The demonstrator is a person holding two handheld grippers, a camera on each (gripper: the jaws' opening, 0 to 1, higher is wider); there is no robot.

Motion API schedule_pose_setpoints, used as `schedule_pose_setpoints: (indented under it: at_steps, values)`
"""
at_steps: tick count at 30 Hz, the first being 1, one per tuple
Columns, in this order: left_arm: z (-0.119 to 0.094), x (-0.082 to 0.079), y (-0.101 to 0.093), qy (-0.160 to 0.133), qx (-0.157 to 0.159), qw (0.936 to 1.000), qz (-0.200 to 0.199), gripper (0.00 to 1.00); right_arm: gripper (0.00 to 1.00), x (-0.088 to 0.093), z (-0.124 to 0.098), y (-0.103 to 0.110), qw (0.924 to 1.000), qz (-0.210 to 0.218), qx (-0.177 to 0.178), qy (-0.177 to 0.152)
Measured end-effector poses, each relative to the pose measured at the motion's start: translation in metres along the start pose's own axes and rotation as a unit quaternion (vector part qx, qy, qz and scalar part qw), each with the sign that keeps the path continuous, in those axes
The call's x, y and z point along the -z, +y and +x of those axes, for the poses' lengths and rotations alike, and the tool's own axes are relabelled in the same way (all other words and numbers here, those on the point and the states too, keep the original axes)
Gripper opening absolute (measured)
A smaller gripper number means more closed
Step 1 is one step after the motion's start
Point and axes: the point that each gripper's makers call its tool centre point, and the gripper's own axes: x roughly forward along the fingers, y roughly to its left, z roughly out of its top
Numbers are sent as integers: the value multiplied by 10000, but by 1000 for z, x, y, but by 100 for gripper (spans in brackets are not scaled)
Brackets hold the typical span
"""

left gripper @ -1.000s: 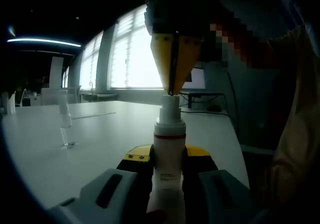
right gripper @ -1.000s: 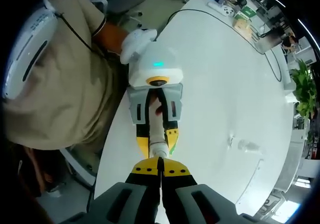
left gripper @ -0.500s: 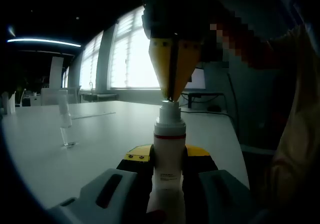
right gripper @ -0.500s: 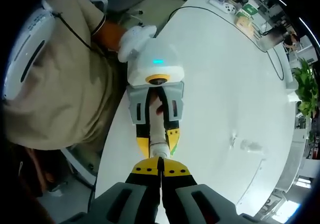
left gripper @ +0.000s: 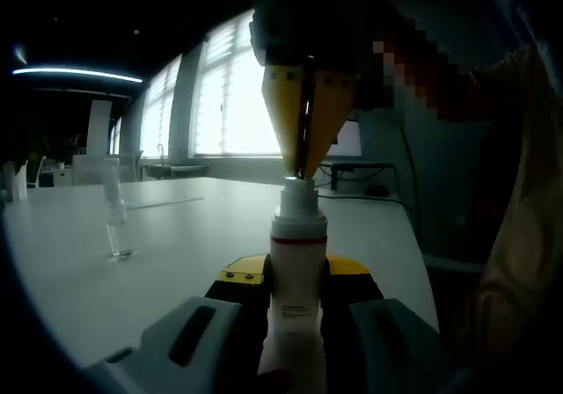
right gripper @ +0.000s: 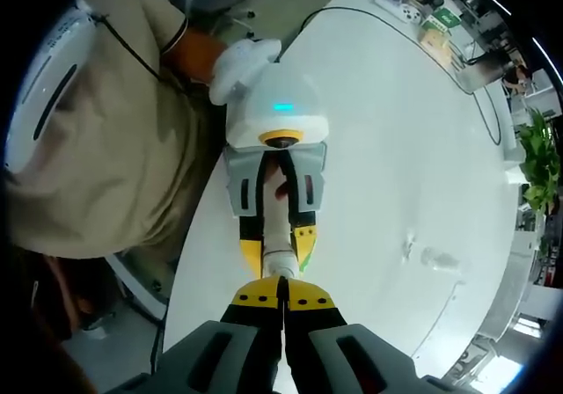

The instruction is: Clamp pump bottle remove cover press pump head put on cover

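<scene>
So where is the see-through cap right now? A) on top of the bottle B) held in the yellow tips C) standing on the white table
C: the clear cover stands alone on the table, away from the pump bottle.

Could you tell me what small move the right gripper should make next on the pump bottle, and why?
Probably a short push straight down. The right gripper, jaws shut, has its tips on top of the pump head, while the left gripper clamps the pump bottle upright. The clear cover stands apart on the table, so pressing seems the step due.
</scene>
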Motion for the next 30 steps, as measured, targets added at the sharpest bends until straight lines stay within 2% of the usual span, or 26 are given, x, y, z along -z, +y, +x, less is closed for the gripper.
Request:
schedule_pose_setpoints:
  at_steps: [30]
  values:
    - [0,-1,-6,-2,3,10000,2,13,0,0,-7,-2,9996,115,90,-254]
